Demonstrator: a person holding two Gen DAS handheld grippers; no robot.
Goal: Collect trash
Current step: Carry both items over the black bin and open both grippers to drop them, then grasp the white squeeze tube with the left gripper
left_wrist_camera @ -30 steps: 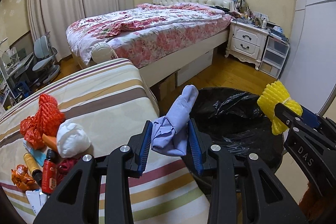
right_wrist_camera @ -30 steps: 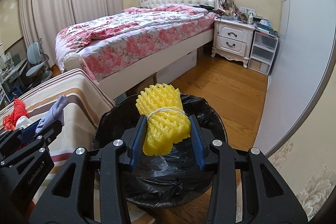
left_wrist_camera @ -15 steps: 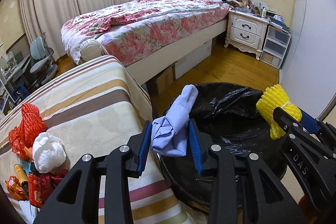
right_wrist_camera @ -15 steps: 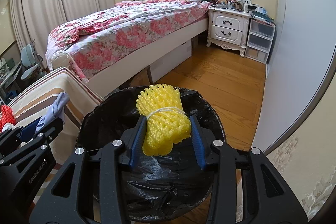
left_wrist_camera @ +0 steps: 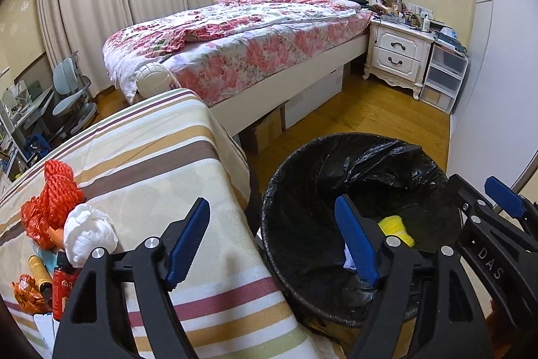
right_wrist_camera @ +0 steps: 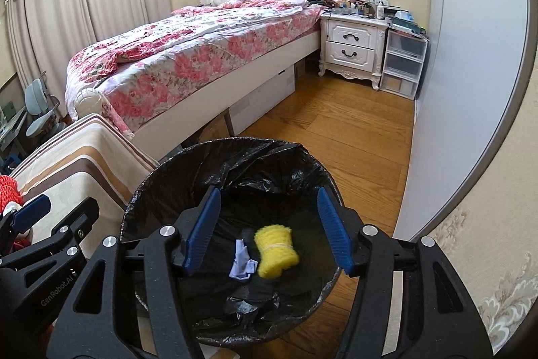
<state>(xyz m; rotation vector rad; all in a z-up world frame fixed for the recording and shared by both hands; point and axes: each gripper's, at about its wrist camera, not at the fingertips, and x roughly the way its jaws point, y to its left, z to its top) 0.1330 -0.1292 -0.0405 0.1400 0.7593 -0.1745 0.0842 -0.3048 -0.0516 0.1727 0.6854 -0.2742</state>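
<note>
**Two pieces in the bin, more waiting on the worktop**

The yellow foam net [right_wrist_camera: 276, 248] and the pale blue scrap [right_wrist_camera: 242, 264] lie side by side at the bottom of the bin [right_wrist_camera: 161, 187], touching or nearly so, on the black liner. Above the bin, the right gripper [right_wrist_camera: 269, 227] hangs with its jaws spread and nothing between them. The left gripper [left_wrist_camera: 274, 241] is likewise spread and empty, straddling the bin's rim on the side of the striped worktop [left_wrist_camera: 144, 157].

The remaining trash sits in a heap on the worktop, away from the bin: a red mesh bag [left_wrist_camera: 52, 201], a white crumpled wad [left_wrist_camera: 88, 232] just against it, a small red bottle [left_wrist_camera: 62, 283] and an orange wrapper [left_wrist_camera: 28, 290]. A few more bits lie under these, too hidden to name.

All of it looks light. The wad and mesh are soft and should crush under the jaws, so a pinch across the thickest bunch would likely hold best. The bottle seems stiff and perhaps slippery; gripping across its body, not its cap, looks safer.
</note>
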